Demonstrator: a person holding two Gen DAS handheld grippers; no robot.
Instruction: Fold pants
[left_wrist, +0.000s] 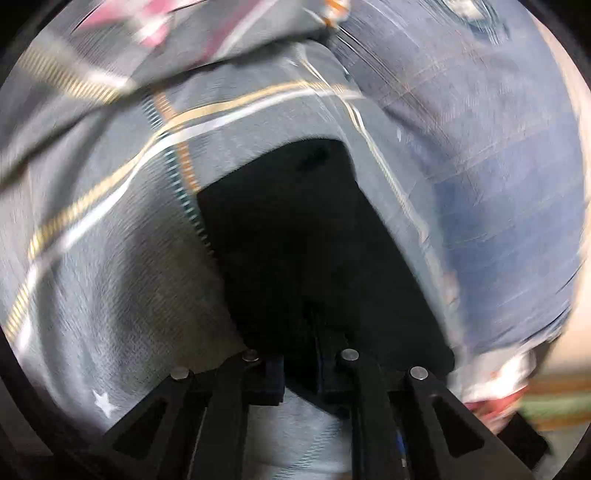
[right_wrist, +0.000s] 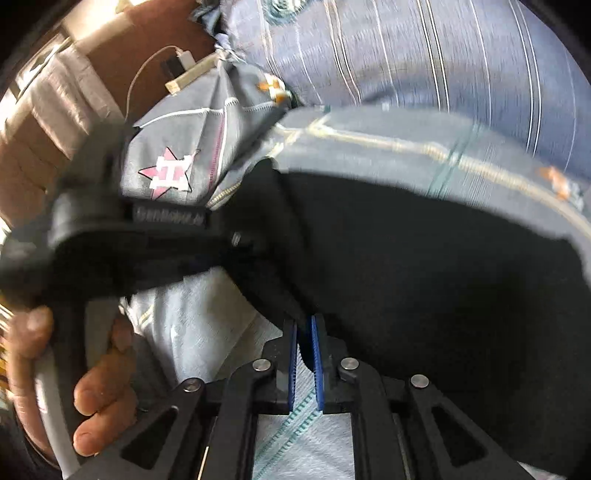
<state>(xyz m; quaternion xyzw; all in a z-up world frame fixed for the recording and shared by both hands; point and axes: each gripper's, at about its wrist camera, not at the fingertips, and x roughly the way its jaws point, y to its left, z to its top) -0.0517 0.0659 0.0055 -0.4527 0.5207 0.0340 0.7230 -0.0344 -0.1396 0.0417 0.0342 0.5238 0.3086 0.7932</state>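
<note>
The pants are black cloth. In the left wrist view they (left_wrist: 295, 240) fill the middle and run down between the fingers of my left gripper (left_wrist: 306, 332), which is shut on them. In the right wrist view the pants (right_wrist: 424, 288) spread across the middle and right, and my right gripper (right_wrist: 303, 332) is shut on their edge between its blue pads (right_wrist: 316, 354). The left gripper (right_wrist: 122, 236) shows there as a blurred black body at the left, held by a hand (right_wrist: 99, 391). Both views are motion-blurred.
A grey bedcover (left_wrist: 110, 258) with yellow and white stitched lines and star patches (right_wrist: 168, 173) lies under the pants. A blue striped sheet (right_wrist: 424, 55) lies beyond it. A white charger and cable (right_wrist: 181, 62) sit on a brown surface at the upper left.
</note>
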